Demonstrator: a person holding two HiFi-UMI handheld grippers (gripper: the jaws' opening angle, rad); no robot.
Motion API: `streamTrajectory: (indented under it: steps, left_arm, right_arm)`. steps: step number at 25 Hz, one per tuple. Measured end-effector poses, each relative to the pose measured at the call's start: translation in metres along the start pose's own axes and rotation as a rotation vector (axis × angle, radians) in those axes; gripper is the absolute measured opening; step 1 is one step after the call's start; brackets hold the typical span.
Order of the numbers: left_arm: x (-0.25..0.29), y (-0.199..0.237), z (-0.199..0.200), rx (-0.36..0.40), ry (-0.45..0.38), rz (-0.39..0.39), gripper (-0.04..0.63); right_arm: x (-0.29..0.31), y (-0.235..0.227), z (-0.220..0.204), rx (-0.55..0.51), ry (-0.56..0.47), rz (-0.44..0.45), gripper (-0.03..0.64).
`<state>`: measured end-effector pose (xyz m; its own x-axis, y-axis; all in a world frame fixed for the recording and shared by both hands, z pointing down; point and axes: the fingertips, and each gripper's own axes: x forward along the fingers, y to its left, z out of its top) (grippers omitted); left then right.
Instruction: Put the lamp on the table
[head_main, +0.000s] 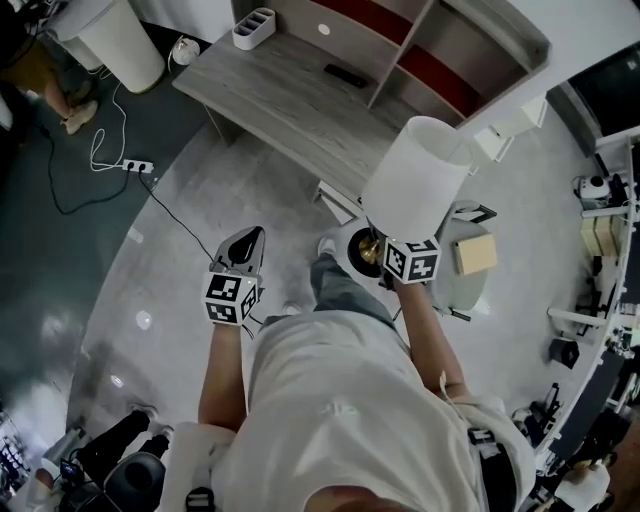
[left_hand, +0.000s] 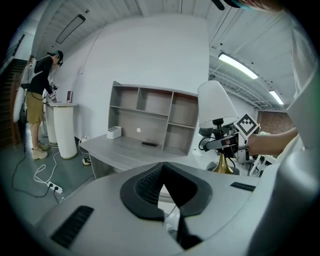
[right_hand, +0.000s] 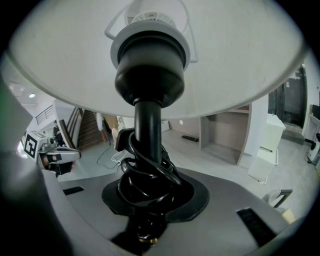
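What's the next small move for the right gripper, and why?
Probably carry the lamp forward over the grey desk before lowering it. The right gripper is clamped on its cord-wrapped stem, and the lamp hangs in the air short of the desk's near edge.

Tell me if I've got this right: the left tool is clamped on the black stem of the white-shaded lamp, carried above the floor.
Not quite. The right tool is clamped on the black stem of the white-shaded lamp, as the right gripper view shows; the left tool holds nothing. The lamp is indeed carried above the floor.
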<state>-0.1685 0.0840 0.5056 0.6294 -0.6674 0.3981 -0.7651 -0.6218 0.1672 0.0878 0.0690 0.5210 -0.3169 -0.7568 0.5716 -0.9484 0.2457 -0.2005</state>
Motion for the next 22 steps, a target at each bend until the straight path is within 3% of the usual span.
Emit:
streamTrajectory:
  steps: [12,22]
  left_arm:
    - [0.114,0.009,0.059,-0.008,0.018,0.049,0.015]
    - [0.154,0.007,0.079,-0.021,0.041,0.115,0.015]
  right_arm:
    - [0.083,-0.086,0.071,-0.026,0.031,0.067,0.129]
    - [0.136,-0.135,0.093,-0.065,0.048,0.11,0.129]
